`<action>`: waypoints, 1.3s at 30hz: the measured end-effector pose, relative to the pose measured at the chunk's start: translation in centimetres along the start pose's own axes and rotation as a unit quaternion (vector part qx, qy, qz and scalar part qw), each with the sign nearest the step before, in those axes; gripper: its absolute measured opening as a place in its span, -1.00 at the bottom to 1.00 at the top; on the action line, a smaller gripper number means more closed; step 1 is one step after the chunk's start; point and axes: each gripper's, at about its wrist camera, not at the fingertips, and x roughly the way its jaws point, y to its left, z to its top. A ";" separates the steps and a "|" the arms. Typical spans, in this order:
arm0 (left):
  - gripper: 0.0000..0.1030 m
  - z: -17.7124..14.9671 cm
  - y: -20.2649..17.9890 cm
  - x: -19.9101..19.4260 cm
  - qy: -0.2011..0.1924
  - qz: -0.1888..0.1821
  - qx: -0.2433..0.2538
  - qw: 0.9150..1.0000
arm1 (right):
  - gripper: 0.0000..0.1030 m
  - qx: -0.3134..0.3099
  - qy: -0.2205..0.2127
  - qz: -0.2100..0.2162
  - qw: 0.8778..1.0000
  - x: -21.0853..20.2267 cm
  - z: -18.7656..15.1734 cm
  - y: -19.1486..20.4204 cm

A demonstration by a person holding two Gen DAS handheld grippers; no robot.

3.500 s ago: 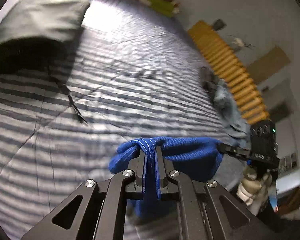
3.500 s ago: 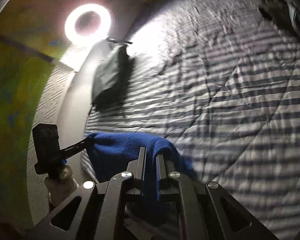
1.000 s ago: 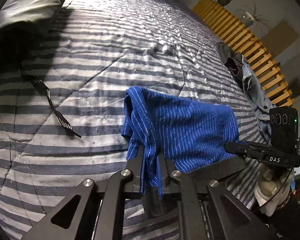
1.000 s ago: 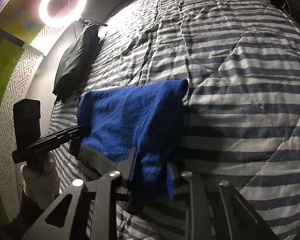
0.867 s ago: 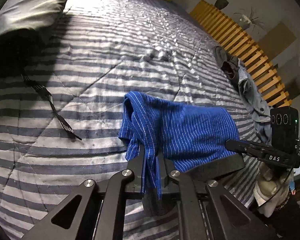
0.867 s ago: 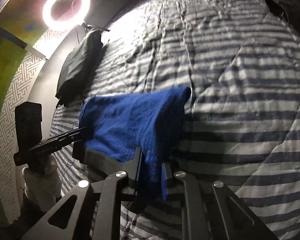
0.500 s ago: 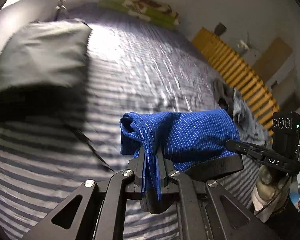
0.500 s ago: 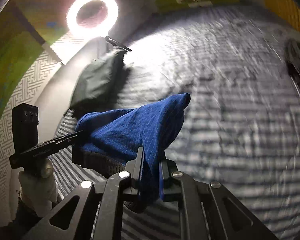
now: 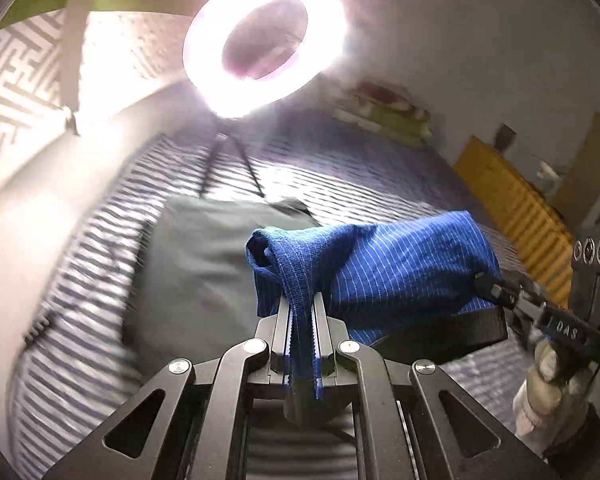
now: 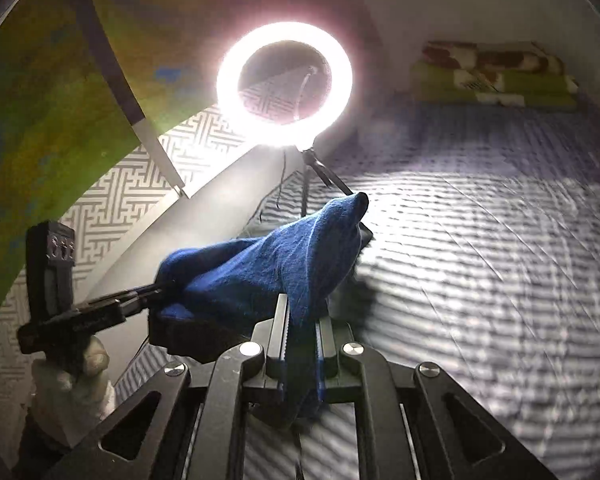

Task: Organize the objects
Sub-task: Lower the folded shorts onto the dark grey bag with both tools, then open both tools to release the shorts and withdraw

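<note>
A blue pinstriped garment (image 9: 400, 268) hangs in the air between both grippers, above the striped bed (image 9: 340, 168). My left gripper (image 9: 302, 312) is shut on its left end. My right gripper (image 10: 302, 316) is shut on its other end (image 10: 268, 272). In the left wrist view the right gripper (image 9: 488, 284) shows at the right, clamped on the cloth. In the right wrist view the left gripper (image 10: 156, 292) shows at the left, also clamped on it. A dark band of the garment (image 9: 452, 328) sags below.
A bright ring light (image 10: 284, 84) on a stand rises at the bed's left side. A dark grey pillow (image 9: 204, 260) lies under the garment. Green patterned bedding (image 10: 492, 76) sits at the far end. A yellow slatted frame (image 9: 512, 208) runs along the right.
Both grippers have lifted the blue garment off the bed and tilted upward, so the ring light and far wall now fill the views. Both stay shut on the cloth.
</note>
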 end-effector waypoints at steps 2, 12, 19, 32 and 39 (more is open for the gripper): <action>-0.87 1.2 1.5 1.0 -0.001 0.012 -0.003 1.000 | -0.82 0.005 0.001 0.010 1.000 2.9 1.6 0.5; -0.77 0.2 9.8 10.5 0.068 0.083 -0.063 0.992 | -0.79 0.027 0.068 0.014 0.997 15.7 1.8 -1.2; -0.28 0.5 8.4 8.9 0.026 0.131 -0.057 0.989 | -0.42 -0.019 0.077 -0.086 0.993 15.2 0.1 -0.5; -0.29 2.9 8.4 14.4 0.063 0.130 -0.109 0.983 | -0.43 -0.030 0.134 -0.058 0.989 17.5 -0.4 1.8; -0.29 1.2 8.2 11.1 0.050 0.161 -0.093 0.981 | -0.43 -0.057 0.147 -0.102 0.982 15.8 -1.8 0.6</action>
